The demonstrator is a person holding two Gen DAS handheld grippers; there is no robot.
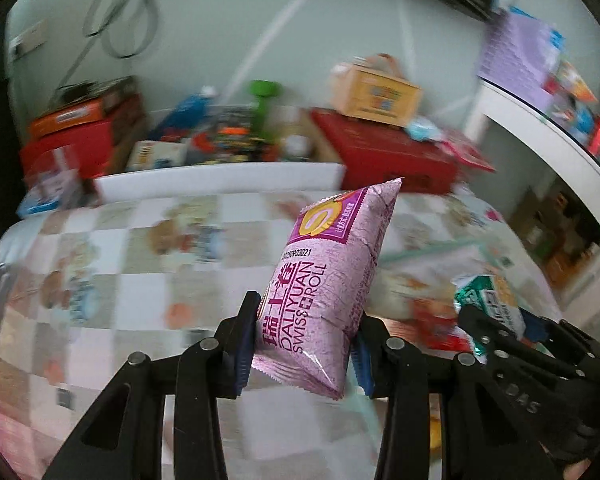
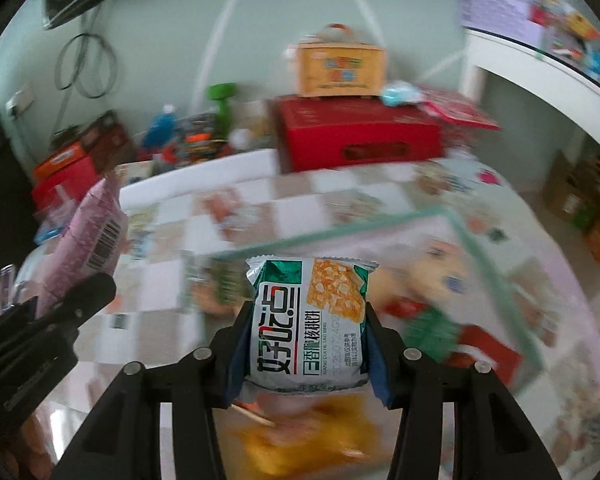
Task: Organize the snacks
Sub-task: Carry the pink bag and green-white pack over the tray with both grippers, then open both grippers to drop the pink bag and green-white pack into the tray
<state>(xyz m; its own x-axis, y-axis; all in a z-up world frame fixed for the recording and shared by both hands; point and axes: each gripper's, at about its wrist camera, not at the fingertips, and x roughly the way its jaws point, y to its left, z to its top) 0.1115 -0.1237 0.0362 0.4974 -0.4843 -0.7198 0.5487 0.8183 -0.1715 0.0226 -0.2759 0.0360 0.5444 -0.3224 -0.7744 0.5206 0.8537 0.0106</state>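
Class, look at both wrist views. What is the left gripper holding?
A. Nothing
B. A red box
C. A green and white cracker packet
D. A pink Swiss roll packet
D: the left gripper has its pads pressed on both sides of the pink Swiss roll packet, while the green and white cracker packet sits in the right gripper.

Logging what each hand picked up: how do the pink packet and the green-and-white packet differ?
The pink packet is long, labelled Swiss Roll, tilted in the left gripper. The green-and-white packet is squarer, pictures a golden crisp, upright in the right gripper. Both are sealed, clamped low between the pads.
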